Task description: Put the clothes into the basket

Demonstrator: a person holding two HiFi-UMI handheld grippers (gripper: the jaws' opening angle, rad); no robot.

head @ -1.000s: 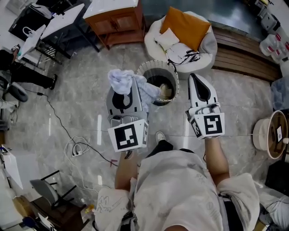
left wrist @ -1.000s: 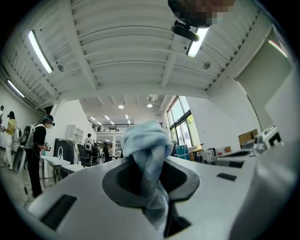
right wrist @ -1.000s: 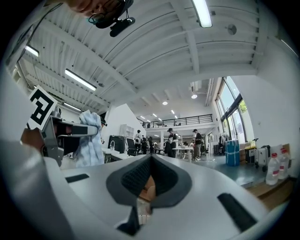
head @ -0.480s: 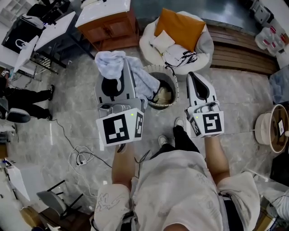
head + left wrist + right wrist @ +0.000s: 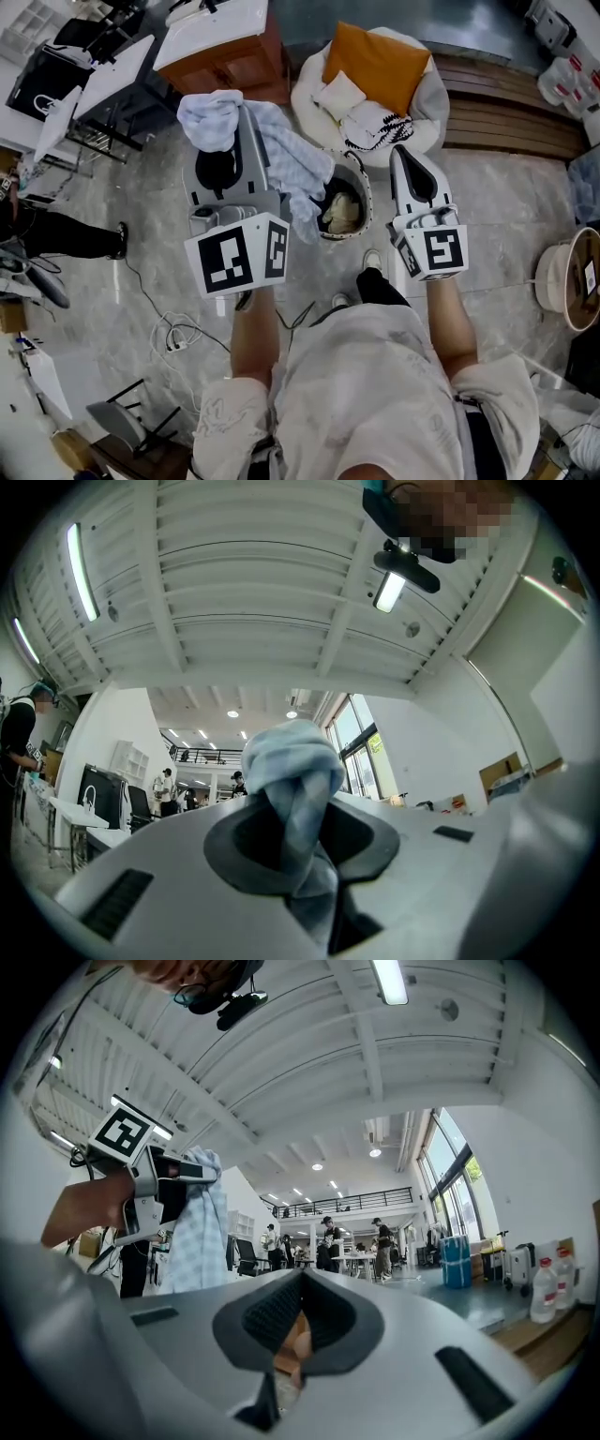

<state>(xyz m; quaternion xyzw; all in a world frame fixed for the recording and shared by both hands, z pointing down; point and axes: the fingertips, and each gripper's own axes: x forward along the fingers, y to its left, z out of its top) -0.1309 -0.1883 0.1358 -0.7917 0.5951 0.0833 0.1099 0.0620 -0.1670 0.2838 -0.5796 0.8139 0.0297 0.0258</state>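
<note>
basket [image 5: 368, 195]: left rim hidden by cloth [image 5: 281, 164] | round container [image 5: 570, 278]: cut by right edge

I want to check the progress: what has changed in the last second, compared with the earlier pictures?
The left gripper, shut on the blue cloth, has risen toward the camera and shifted left, lifting the cloth higher beside the basket. The right gripper stays shut and empty; nothing was released.

2 grippers: left gripper [image 5: 242, 122], right gripper [image 5: 401, 155]. 1 basket [image 5: 367, 195]. 2 cloths: blue cloth [image 5: 211, 117], cream cloth [image 5: 342, 211]. 1 beanbag [image 5: 427, 103]. 2 cushions: orange cushion [image 5: 375, 66], white cushion [image 5: 339, 94]. 1 cabinet [image 5: 216, 52].
</note>
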